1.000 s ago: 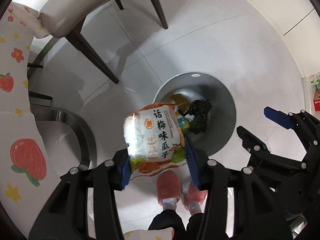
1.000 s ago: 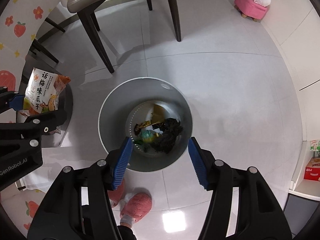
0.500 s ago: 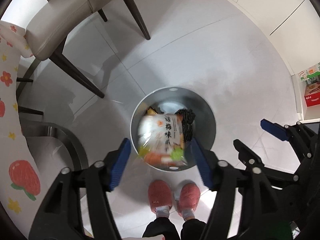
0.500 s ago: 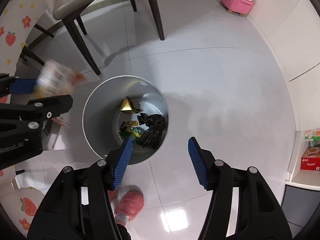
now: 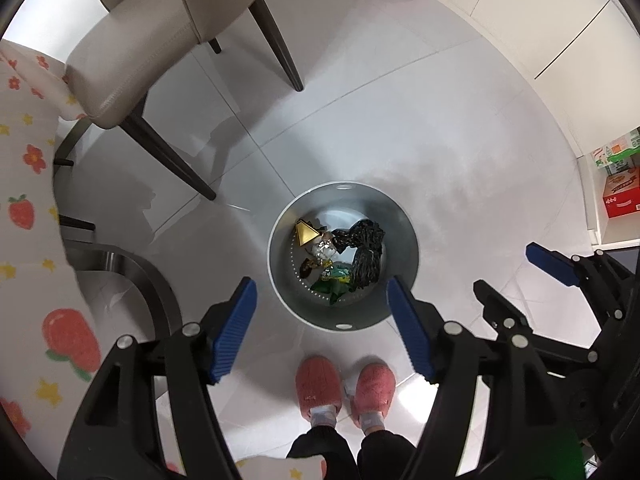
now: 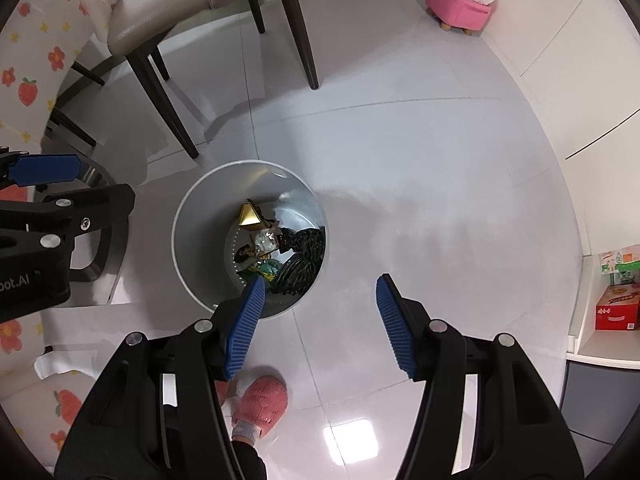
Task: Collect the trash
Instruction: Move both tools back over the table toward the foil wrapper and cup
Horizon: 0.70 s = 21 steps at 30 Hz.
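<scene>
While both grippers hang above the tiled floor (image 5: 400, 128), a round grey trash bin (image 5: 406, 240) stands open below them, seen from straight overhead. In the left wrist view the left gripper (image 5: 320, 328) has its blue-padded jaws spread wide with nothing between them, and the bin sits just beyond them at 12 o'clock. In the right wrist view the right gripper (image 6: 318, 326) also has its jaws spread and empty; the bin (image 6: 188, 240) lies at about 10 o'clock from them, its near rim partly covered by the left-hand blue pad.

Inside the bin lies a loose heap of trash. A gold triangular wrapper (image 5: 306, 233) sits at the 10 o'clock side of the bin's bottom, a crumpled black bag (image 5: 366, 252) fills the 3 o'clock side, and a silvery crinkled wrapper (image 5: 323, 247) lies between them. Green and yellow wrappers (image 5: 334, 276) lie toward 6 o'clock. The same heap shows in the right wrist view, with the gold piece (image 6: 250, 216) farthest from the camera and the black bag (image 6: 302, 260) to its right.

Two pink slippers (image 5: 344, 388) stand on the floor at 6 o'clock of the bin. A beige chair (image 5: 160, 40) with dark legs stands at 10 o'clock, and a pink stool (image 6: 458, 6) sits well apart at 1 o'clock. A strawberry-print tablecloth (image 5: 24, 216) hangs along the left edge.
</scene>
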Each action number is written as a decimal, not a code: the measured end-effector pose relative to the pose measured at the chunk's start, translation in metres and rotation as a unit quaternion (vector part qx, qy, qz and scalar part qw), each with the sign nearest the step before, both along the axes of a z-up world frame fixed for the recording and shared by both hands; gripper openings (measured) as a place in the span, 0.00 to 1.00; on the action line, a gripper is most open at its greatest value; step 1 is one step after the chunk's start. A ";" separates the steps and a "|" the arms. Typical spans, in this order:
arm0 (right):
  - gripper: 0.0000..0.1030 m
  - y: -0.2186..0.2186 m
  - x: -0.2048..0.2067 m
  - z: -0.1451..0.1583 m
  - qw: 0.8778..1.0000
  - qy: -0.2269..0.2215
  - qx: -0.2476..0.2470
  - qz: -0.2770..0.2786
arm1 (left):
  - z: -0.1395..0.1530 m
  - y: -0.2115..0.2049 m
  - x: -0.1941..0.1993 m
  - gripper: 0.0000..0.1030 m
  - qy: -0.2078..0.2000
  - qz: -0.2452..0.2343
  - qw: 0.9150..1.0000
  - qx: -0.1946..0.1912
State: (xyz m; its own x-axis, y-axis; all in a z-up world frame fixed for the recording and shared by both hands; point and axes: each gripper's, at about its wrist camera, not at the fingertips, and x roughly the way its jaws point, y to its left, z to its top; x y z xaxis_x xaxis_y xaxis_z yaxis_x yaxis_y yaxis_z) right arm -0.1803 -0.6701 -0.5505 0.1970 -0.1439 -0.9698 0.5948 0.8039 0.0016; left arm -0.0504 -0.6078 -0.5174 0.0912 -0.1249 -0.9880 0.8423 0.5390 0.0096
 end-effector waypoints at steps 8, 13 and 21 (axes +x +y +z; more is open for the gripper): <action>0.55 0.016 -0.010 0.083 1.000 -0.015 -0.014 -0.004 | 0.076 0.026 -0.011 0.66 -0.015 -0.001 1.000 -0.020; 0.55 0.034 -0.016 0.152 0.999 -0.036 -0.030 0.014 | 0.138 0.050 -0.016 0.66 -0.032 0.009 0.999 -0.041; 0.55 0.074 0.000 0.253 0.992 -0.081 -0.043 0.089 | 0.239 0.116 -0.017 0.70 -0.078 0.078 0.992 -0.058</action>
State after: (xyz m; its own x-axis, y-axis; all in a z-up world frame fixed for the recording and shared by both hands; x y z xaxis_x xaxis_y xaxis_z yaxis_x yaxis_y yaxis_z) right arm -0.1803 -0.5963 -0.2978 0.3789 -0.1741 -0.9089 0.4403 0.8978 0.0116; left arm -0.0670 -0.4913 -0.2784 0.2685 -0.2101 -0.9401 0.7416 0.6680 0.0625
